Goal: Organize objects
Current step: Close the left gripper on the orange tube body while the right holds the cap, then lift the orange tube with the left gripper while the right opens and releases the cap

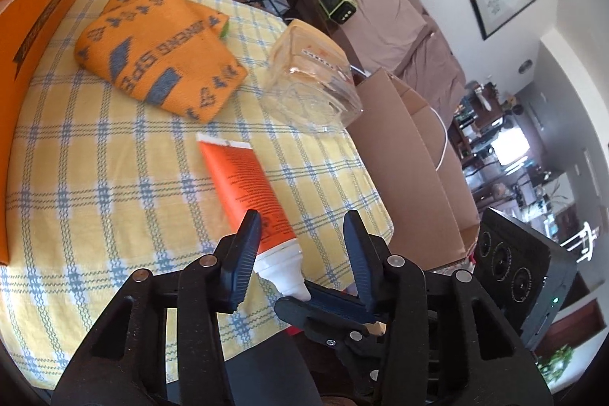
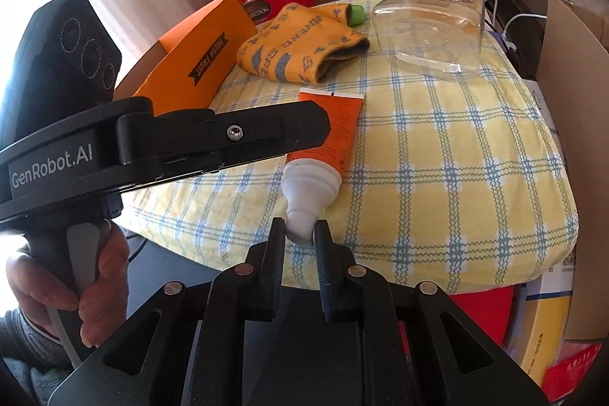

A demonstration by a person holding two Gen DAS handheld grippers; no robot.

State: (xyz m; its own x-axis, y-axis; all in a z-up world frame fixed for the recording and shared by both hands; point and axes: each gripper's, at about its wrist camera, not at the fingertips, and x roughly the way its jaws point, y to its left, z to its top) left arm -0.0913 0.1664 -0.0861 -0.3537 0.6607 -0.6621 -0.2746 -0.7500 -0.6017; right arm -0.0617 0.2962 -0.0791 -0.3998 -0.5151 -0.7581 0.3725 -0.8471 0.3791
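Box (image 2: 198, 63): orange cardboard, black label "FRESH FRUIT".
Tongs handle (image 2: 53, 162): "GenRobot.AI".
Cloth (image 1: 160, 52): orange knit, folded.
Jar (image 2: 430, 25): clear plastic, on its side.
Tube (image 2: 331, 136): orange, white cap, lying on the checked tablecloth (image 2: 437, 158).
Right tongs (image 2: 300, 231): pinching the cap.
Left tongs (image 1: 302, 227): half-open, straddling the tube.

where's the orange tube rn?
The orange tube lies on the checked tablecloth near its front edge, white cap pinched in the right gripper, with the folded orange cloth behind it.
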